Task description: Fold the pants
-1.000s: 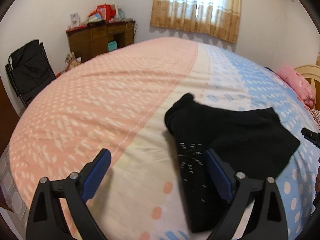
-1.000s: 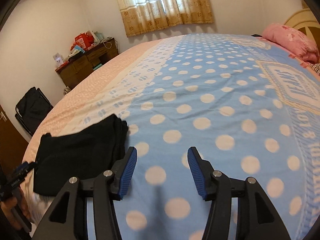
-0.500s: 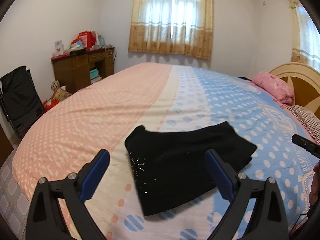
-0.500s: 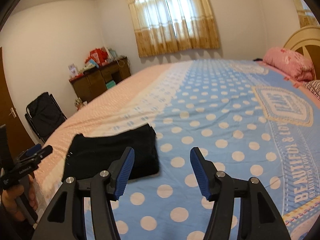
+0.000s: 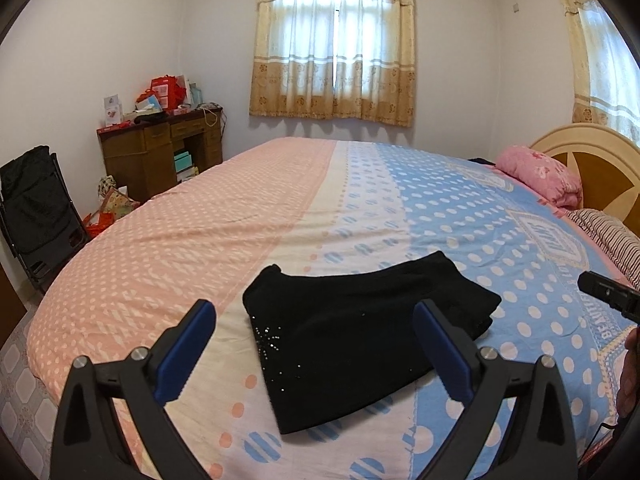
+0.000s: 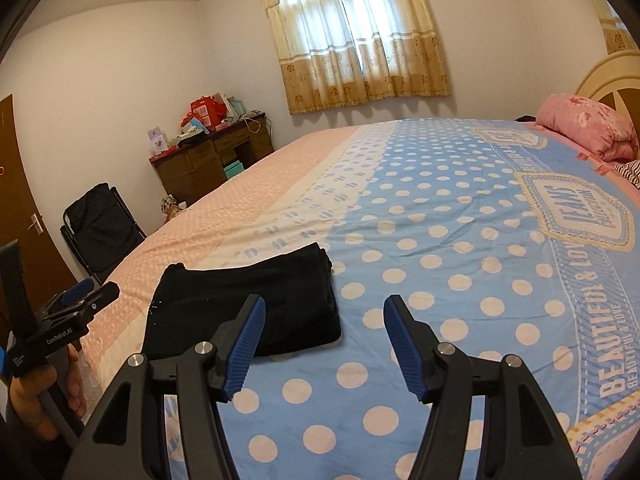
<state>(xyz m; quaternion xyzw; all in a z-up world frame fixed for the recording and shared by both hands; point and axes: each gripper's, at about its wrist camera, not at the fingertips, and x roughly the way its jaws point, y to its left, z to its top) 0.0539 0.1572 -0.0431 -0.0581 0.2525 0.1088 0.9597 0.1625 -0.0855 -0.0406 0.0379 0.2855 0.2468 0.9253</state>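
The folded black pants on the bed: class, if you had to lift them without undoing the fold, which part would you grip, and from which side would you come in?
Probably grip the thick layered edge of the black pants that faces the blue dotted part of the bedspread, coming in low from that side. The stacked layers show there, so one pinch could catch them all. The right gripper, open and empty, is nearest.

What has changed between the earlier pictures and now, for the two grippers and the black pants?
Both grippers have pulled up and back from the bed, so the pants look smaller and farther off in both views. The left gripper stays open and empty. The right gripper has just been opening a little wider, with nothing between its jaws. The pants stayed folded on the bedspread, not held.
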